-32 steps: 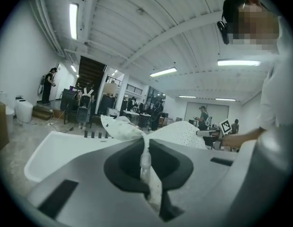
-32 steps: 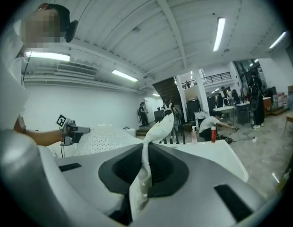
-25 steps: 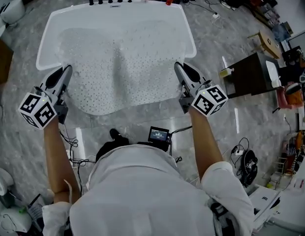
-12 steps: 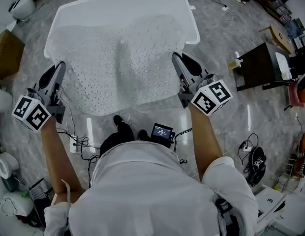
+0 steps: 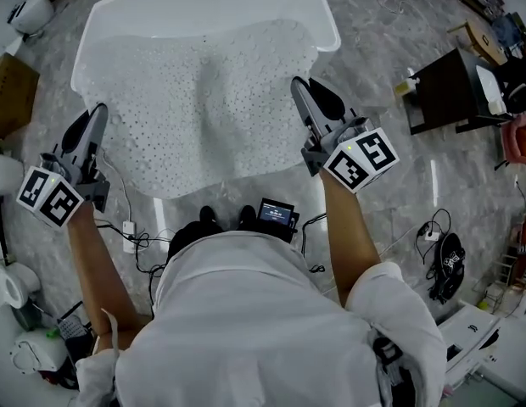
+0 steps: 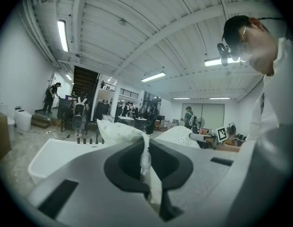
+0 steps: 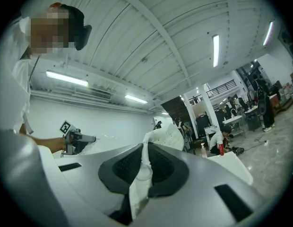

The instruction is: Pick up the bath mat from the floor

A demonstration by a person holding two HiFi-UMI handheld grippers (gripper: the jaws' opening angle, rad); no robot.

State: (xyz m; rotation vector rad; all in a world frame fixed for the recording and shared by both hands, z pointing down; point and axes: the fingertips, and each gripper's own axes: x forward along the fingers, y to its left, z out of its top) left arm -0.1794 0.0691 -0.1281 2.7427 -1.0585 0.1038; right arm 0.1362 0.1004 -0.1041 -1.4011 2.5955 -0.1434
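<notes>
The bath mat [image 5: 212, 100] is a pale, translucent sheet dotted with small holes. It hangs spread between both grippers, off the floor, in front of a white bathtub [image 5: 327, 32]. My left gripper [image 5: 97, 111] is shut on the mat's left edge, and in the left gripper view a fold of mat [image 6: 119, 131] stands up out of the closed jaws [image 6: 145, 161]. My right gripper [image 5: 297, 86] is shut on the right edge, where a strip of mat [image 7: 161, 135] runs up from its jaws [image 7: 142, 163]. The mat sags in the middle.
A dark side table [image 5: 445, 91] stands to the right and a cardboard box [image 5: 13, 91] to the left. Cables and a power strip [image 5: 131, 231] lie by the person's feet, beside a small screen device [image 5: 276, 213]. More cables [image 5: 445, 265] lie at the right.
Both grippers have kept their grip on the mat. The left one has drifted outward to the left. The bathtub has slid toward the top of the head view.
</notes>
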